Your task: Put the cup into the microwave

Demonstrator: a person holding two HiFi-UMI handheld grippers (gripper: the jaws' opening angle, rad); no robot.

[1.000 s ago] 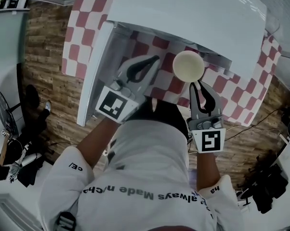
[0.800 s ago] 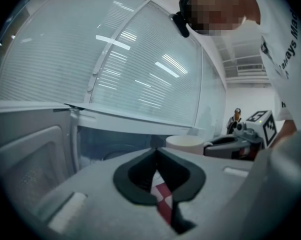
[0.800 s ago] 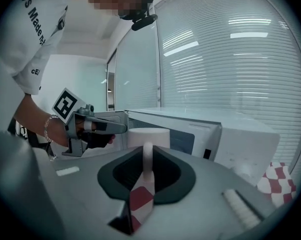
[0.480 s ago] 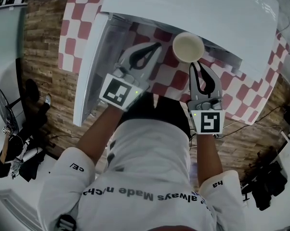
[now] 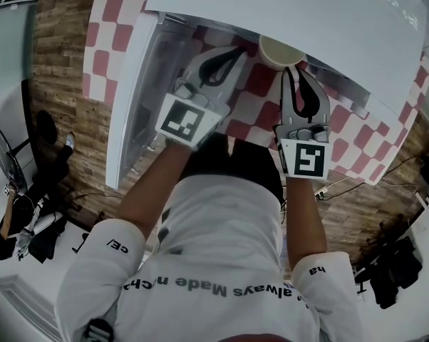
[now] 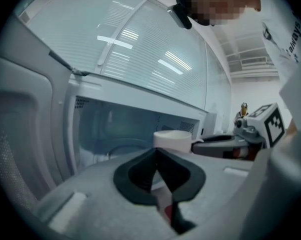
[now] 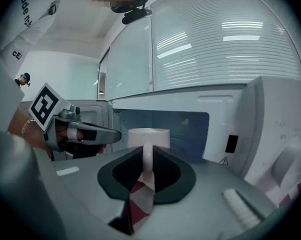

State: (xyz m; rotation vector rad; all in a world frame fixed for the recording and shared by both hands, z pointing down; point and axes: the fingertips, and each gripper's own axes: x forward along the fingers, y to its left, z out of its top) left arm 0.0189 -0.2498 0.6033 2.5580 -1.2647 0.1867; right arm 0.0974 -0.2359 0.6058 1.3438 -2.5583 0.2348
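We look down on a white microwave (image 5: pixel 307 13) standing on a table spread with a red-and-white checked cloth (image 5: pixel 251 111). A strip of that cloth lies bare along its near edge, between the oven and us. The microwave's door (image 5: pixel 129 105) hangs wide open at the left side, and the cavity (image 7: pixel 160 124) behind it is lit a pale blue. Below that comes our white shirt (image 5: pixel 221 248), where the upside-down print gives the words "always Made" and one sleeve shows "CE/". The left gripper (image 5: pixel 237 50) reaches toward the opening just left of the cup; its own view shows the two dark jaws pressed together with nothing between them. The right gripper (image 5: pixel 293 68) sits beside it and is clenched on the cup's handle, which rises thin and pale between the jaws in that gripper's view. Each gripper carries a marker cube printed with a black-and-white square, the left one (image 5: pixel 182 122) tilted and the right one (image 5: pixel 302 160) facing us. The cream cup (image 5: pixel 280 50) is upright at the mouth of the cavity, partly under the front edge of the microwave's top. A small triangular warning label (image 7: pixel 223 160) is stuck low on the front panel right of the opening; its print is too small to read.
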